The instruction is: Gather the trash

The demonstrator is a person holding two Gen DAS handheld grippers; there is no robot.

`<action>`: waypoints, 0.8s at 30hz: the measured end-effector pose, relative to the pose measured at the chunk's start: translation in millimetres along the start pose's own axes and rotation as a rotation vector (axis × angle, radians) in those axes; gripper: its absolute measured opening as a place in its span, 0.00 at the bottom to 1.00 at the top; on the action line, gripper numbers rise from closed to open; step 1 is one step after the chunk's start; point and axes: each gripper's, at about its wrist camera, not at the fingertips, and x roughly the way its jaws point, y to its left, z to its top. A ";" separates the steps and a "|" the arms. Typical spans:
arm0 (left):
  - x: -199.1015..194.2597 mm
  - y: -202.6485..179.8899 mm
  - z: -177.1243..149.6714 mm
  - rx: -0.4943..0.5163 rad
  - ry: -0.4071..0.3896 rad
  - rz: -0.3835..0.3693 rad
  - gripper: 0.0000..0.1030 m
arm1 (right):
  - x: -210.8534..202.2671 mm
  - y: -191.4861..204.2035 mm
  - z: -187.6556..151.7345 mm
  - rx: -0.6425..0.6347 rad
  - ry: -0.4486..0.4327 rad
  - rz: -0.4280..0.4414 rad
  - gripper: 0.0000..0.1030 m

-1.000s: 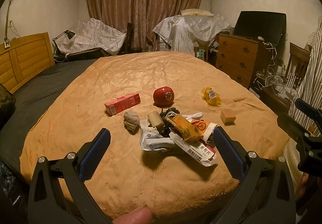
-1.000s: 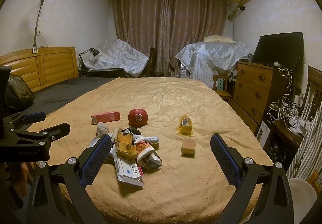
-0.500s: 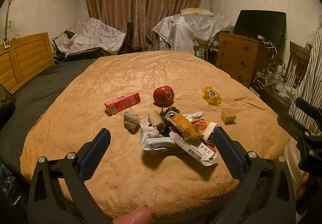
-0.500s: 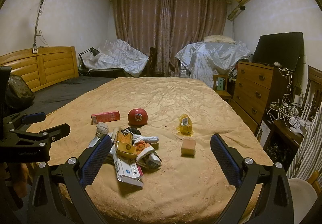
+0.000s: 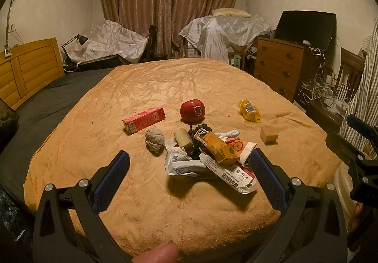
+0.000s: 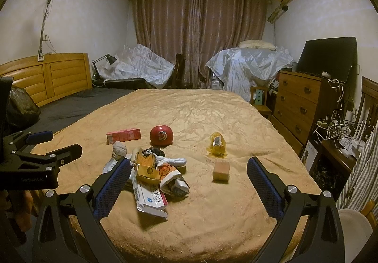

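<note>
On the near part of the bed's tan blanket [image 5: 151, 88] lies a loose pile of trash [image 5: 210, 156]: a crumpled white wrapper, a long white medicine box with a barcode [image 5: 234, 174], a yellow-orange carton [image 5: 218, 147] on top of it, an orange-and-white packet with a bicycle drawing, some dark cord and a white twisted cloth. Just left of the pile sits a grey wadded tissue [image 5: 154, 140], with a beige block [image 5: 182, 138] touching the pile's far edge. Farther back, a pink carton [image 5: 144, 119] lies on its side to the left, and a red apple [image 5: 192, 110] with a sticker stands just beyond the pile. To the right, well apart from the heap, a yellow plastic wrapper with a barcode label [image 5: 250, 111] lies flat, and a small tan cube [image 5: 269, 134] sits nearer than it.

Both tools hang above the near edge of the bed. The left gripper [image 5: 189, 180] has its blue-padded fingers [image 5: 111, 181] spread wide, holding nothing, with the pile between and beyond them. The right gripper [image 6: 187, 188] is likewise spread wide and empty; in its view the pile [image 6: 151, 173] lies toward its left finger and the tan cube [image 6: 221, 171] between the two. Each tool appears at the edge of the other's view.

Beyond the bed are a wooden headboard [image 6: 47, 76] on the left, drawn curtains [image 6: 198, 36] on the far wall, and a dresser [image 6: 300, 102] with a dark screen on the right.
</note>
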 end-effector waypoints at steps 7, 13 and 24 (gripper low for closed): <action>3.1 0.8 -3.6 0.000 0.009 -0.001 0.95 | 7.0 1.6 -8.4 -0.002 0.007 0.003 0.95; 7.9 5.1 -4.2 -0.010 0.033 0.003 0.95 | 20.0 1.8 -20.0 -0.005 0.017 0.003 0.95; 14.9 13.0 -4.0 -0.009 0.070 -0.009 0.95 | 26.7 0.1 -20.0 -0.003 0.058 0.026 0.95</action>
